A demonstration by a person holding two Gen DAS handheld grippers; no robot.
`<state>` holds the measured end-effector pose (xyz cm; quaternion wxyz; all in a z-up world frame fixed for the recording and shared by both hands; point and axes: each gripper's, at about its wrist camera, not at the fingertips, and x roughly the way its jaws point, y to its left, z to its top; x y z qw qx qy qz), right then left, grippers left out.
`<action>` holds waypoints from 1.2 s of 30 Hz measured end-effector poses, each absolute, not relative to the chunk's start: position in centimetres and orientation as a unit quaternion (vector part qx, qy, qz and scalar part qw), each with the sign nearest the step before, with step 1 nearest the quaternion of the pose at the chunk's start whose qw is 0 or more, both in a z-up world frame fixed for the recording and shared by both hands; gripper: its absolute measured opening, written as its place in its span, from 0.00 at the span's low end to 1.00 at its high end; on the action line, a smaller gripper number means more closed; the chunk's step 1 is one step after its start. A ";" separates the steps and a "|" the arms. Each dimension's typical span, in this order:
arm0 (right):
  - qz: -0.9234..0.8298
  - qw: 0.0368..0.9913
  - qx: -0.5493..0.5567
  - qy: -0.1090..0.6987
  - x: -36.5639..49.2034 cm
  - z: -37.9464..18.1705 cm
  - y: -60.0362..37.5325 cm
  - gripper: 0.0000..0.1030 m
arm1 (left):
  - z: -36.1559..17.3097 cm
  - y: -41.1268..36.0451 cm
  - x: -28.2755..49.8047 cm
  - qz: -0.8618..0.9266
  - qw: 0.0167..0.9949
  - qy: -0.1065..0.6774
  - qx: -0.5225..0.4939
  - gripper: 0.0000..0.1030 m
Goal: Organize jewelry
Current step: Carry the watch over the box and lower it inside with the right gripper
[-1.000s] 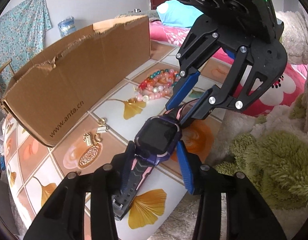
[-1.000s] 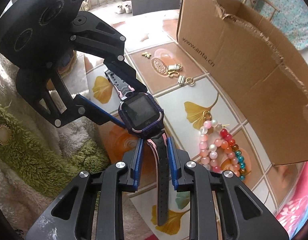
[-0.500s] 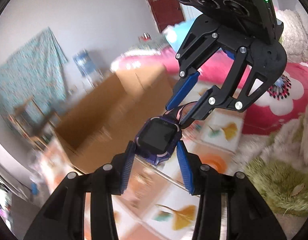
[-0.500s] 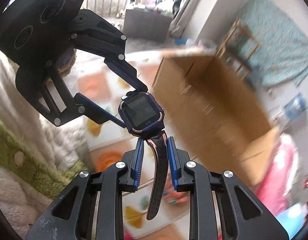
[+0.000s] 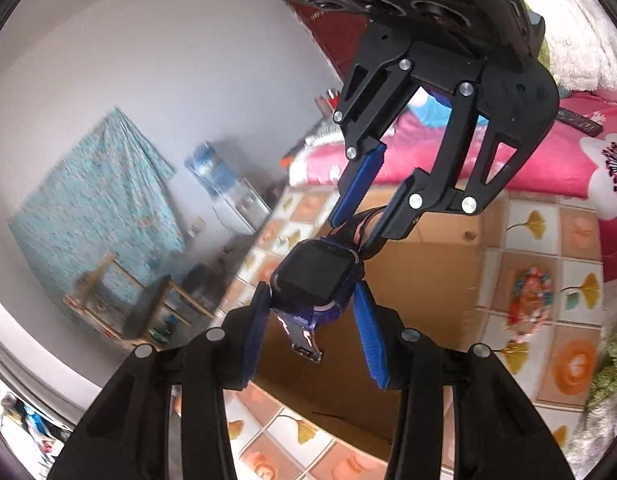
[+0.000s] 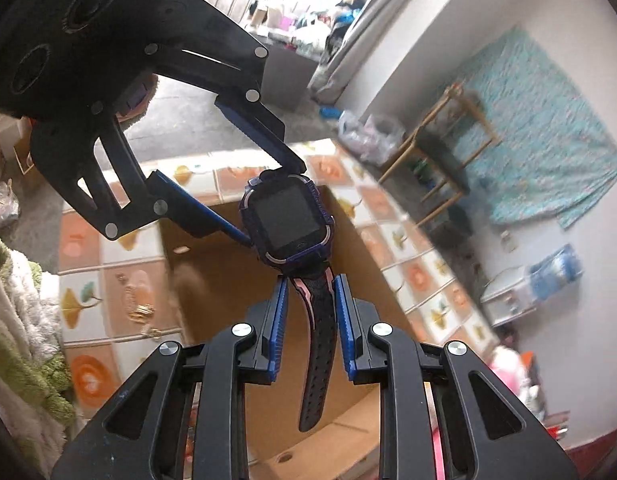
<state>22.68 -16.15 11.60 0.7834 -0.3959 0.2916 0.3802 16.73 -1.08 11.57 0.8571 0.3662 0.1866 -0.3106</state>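
A purple smartwatch (image 5: 318, 276) with a black and pink strap hangs in the air between both grippers, above the open cardboard box (image 5: 424, 280). My left gripper (image 5: 308, 322) is shut on the watch body. My right gripper (image 6: 310, 312) is shut on the strap (image 6: 318, 344) just below the watch face (image 6: 288, 220). Each gripper shows in the other's view, the right one (image 5: 362, 216) from above and the left one (image 6: 268, 200) from the left. A pile of bead bracelets (image 5: 528, 300) lies on the tiled floor beside the box. Gold pendants (image 6: 138, 304) lie on the box's other side.
The box (image 6: 236, 312) stands on a tiled mat with ginkgo leaf patterns (image 5: 540, 224). A pink flowered bed (image 5: 548, 160) is behind. A green shaggy rug (image 6: 24, 320) borders the mat. A wooden stand (image 6: 436, 160) and a water dispenser (image 5: 224, 184) stand by the wall.
Both grippers have lifted the watch off the floor and carried it over the open box. The views have swung up toward the wall. The grips on the watch are unchanged.
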 end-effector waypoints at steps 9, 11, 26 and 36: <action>0.405 0.712 -0.408 0.403 30.3 2.2 -14.3 0.19 | 3.8 -2.7 25.3 -0.324 0.815 0.315 0.362 0.42; 0.399 0.701 -0.418 0.418 30.9 0.7 -14.0 0.19 | 2.8 -2.8 25.9 -0.302 0.813 0.329 0.373 0.42; 0.350 0.639 -0.495 0.474 32.1 -4.4 -12.6 0.07 | 7.2 5.4 19.3 -0.195 0.912 0.312 0.179 0.42; 0.341 0.736 -0.303 0.501 34.8 1.3 -12.8 0.63 | 5.3 5.8 17.3 -0.209 0.918 0.334 0.047 0.42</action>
